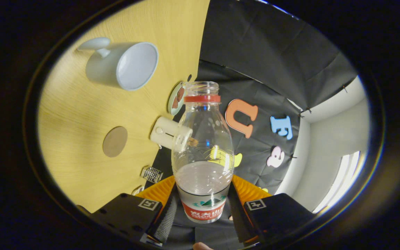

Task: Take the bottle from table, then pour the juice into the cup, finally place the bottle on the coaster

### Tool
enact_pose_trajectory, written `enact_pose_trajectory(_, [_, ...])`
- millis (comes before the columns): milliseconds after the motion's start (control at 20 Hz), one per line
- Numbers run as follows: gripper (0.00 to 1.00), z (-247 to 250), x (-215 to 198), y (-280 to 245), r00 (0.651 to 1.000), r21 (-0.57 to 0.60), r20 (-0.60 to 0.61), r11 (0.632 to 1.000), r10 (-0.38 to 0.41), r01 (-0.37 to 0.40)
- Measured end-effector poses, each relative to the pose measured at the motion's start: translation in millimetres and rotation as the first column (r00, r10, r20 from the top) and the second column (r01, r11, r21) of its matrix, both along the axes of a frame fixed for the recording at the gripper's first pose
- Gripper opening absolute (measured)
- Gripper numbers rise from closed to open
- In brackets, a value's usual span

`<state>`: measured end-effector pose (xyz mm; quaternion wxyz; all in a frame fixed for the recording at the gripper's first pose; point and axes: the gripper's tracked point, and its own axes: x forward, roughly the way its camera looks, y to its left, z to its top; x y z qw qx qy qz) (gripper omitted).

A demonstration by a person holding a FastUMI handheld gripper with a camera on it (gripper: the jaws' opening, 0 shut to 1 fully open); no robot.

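— Gripper first: how does it sit?

— Rolled well over to one side, so the wooden table stands like a wall beside it. Its two fingers are clamped on the lower, labelled part of the bottle, one on each flank, both pressing on it.

— And the bottle itself?

— One bottle, clear plastic, uncapped, with a red ring under the open neck. It runs straight ahead from between the fingers, mouth pointing away from them, lifted off the table. A little clear liquid lies pooled in the part nearest the fingers.

— Where is the cup?

— One white cup with a handle, on the table well beyond the fingers and off to the side of the bottle, its opening empty and in plain sight. The bottle's mouth is apart from it, not over it.

— The coaster?

— One round brown coaster, flat on the table, nearer the fingers than the cup, with nothing on it.

— Anything else?

— One small white box-like device just behind the bottle, one round decorated disc near the bottle's neck, and one small clear ribbed object near the fingers. What that last one is cannot be told.
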<state>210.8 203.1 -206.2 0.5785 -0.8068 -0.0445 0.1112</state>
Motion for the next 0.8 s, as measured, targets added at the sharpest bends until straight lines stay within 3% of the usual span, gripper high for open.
enact_pose_trajectory(250, [0.76, 12, -3, -15, 0.995, 0.254, -0.081, 0.965, -0.053, 0.072])
enact_pose_trajectory(450, [0.76, 23, -3, -27, 0.979, 0.487, -0.189, 0.858, -0.081, 0.165])
enact_pose_trajectory(550, [0.76, 37, 0, -31, 0.969, 0.607, -0.232, 0.767, -0.079, 0.208])
enact_pose_trajectory(600, [0.77, 43, 3, -32, 0.964, 0.671, -0.258, 0.705, -0.071, 0.231])
enact_pose_trajectory(800, [0.77, 68, 16, -33, 0.944, 0.876, -0.330, 0.375, 0.006, 0.304])
